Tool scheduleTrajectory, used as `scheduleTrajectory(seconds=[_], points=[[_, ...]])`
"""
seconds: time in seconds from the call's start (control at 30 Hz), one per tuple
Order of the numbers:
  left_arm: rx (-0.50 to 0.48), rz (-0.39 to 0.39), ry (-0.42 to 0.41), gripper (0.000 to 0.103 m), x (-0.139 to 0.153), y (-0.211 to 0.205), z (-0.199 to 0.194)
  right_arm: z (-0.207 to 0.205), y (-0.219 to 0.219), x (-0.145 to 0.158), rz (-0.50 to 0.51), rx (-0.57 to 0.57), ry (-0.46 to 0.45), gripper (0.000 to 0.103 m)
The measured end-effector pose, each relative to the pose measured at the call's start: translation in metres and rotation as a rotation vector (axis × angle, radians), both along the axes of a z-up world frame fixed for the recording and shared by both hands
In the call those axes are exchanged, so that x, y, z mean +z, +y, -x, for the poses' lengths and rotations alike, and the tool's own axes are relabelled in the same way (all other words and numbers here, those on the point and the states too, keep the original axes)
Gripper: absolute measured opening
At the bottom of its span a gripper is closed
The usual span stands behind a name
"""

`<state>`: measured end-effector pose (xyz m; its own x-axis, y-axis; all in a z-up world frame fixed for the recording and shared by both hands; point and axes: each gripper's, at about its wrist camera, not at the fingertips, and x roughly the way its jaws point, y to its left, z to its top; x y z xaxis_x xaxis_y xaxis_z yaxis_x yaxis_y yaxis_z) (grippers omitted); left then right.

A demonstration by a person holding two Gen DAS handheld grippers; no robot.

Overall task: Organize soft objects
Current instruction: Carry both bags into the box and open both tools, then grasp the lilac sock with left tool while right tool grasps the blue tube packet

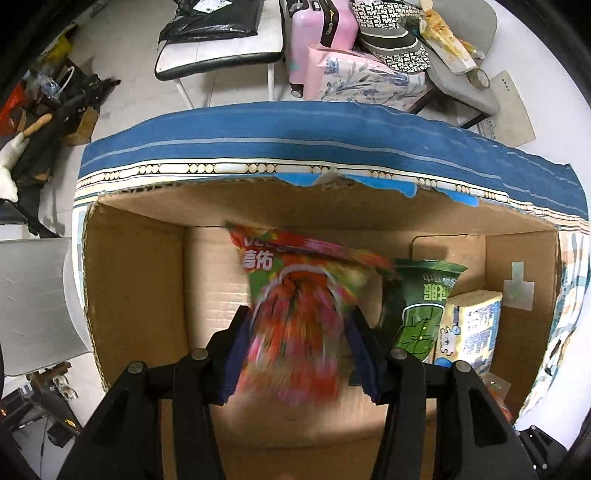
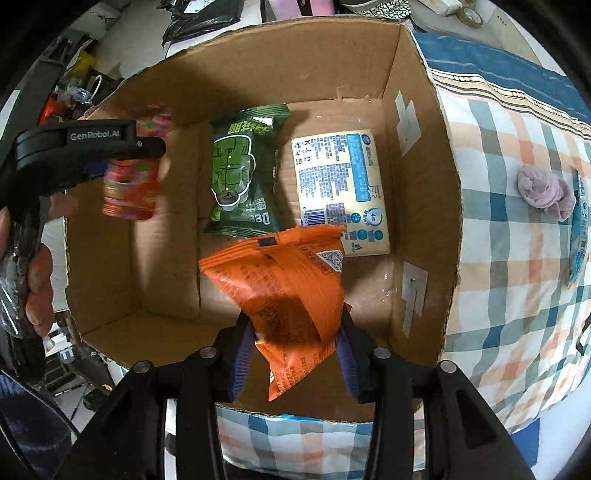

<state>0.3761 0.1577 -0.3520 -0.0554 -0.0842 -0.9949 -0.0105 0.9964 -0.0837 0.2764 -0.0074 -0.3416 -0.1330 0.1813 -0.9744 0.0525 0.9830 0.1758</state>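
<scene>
A cardboard box (image 1: 133, 280) stands open on a checked cloth; it also shows in the right wrist view (image 2: 417, 155). In it lie a green snack bag (image 2: 240, 173) and a cream tissue pack (image 2: 341, 192); both also show in the left wrist view, the green bag (image 1: 421, 314) and the pack (image 1: 469, 328). A red-and-green candy bag (image 1: 299, 314) sits blurred between the spread fingers of my left gripper (image 1: 299, 332) over the box; it also shows in the right wrist view (image 2: 133, 173). My right gripper (image 2: 295, 332) is shut on an orange snack bag (image 2: 284, 288) above the box's near side.
A purple rolled cloth (image 2: 545, 190) and a blue packet (image 2: 578, 232) lie on the checked cloth (image 2: 509, 277) right of the box. Behind the box are a folding table (image 1: 221, 55), a pink suitcase (image 1: 317, 33) and a chair (image 1: 461, 74) with bags.
</scene>
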Motion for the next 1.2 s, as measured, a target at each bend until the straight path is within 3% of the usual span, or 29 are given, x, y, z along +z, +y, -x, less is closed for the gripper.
scheduleTrajectory(seconds=[0.2,0.33,0.37,0.4,0.43,0.5,0.83,1.2], points=[[0.009,0.010,-0.020,0.059,0.013,0.003,-0.001,-0.002,-0.001,0.009,0.022,-0.005,-0.015,0.062],[0.006,0.006,-0.061,0.064,0.034,0.005,0.010,-0.002,-0.001,0.022,0.061,0.012,-0.052,0.091],[0.007,0.009,-0.071,0.068,0.040,0.005,0.013,-0.001,-0.001,0.025,0.071,0.020,-0.062,0.099],[0.011,0.011,-0.087,0.080,0.046,0.006,0.018,0.001,0.000,0.027,0.076,0.024,-0.070,0.102],[0.014,0.007,-0.103,0.088,0.052,0.006,0.024,0.001,0.001,0.030,0.080,0.026,-0.079,0.103],[0.020,0.004,-0.129,0.092,0.065,0.007,0.039,0.003,0.002,0.035,0.089,0.028,-0.094,0.103],[0.064,-0.036,-0.250,0.093,0.118,0.013,0.115,0.025,0.003,0.059,0.153,0.025,-0.174,0.103],[0.092,-0.054,-0.314,0.093,0.151,0.016,0.176,0.068,0.005,0.107,0.165,0.049,-0.290,0.103]])
